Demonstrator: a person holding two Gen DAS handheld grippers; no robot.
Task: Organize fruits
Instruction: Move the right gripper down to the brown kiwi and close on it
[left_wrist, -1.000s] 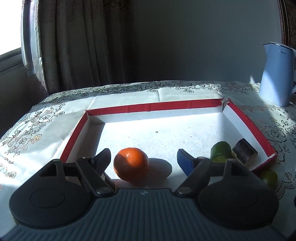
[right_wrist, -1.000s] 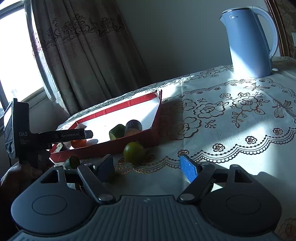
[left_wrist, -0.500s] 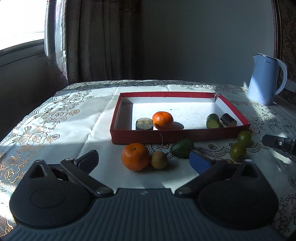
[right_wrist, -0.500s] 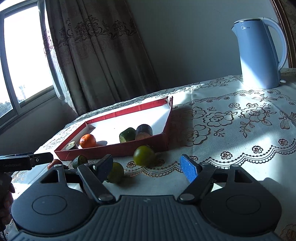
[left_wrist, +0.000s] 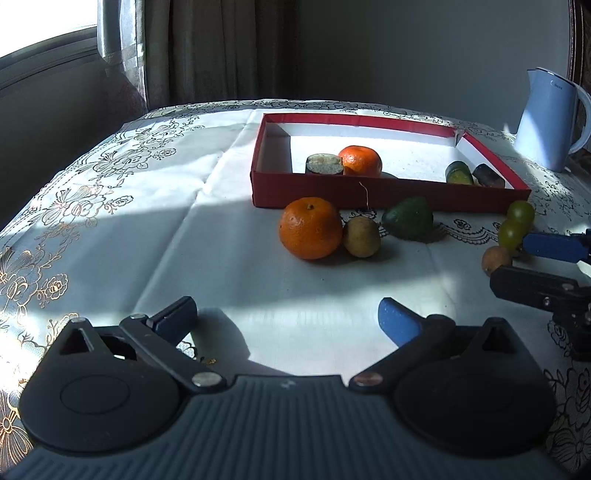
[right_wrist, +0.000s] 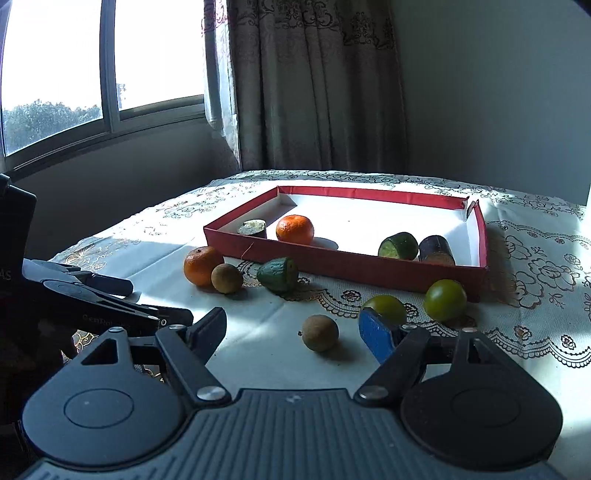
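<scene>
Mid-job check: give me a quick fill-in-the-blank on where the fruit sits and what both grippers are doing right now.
1. The red box holds ____ orange.
2. The orange on the tablecloth touches a small ____ fruit.
3. The avocado lies ____ the box.
4. The left gripper and right gripper are both ____ and hold nothing.

Missing words: one; brown; outside; open

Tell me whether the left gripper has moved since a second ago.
Yes. The left gripper has backed out of the red cardboard tray, which now lies well ahead of its open fingers.
</scene>
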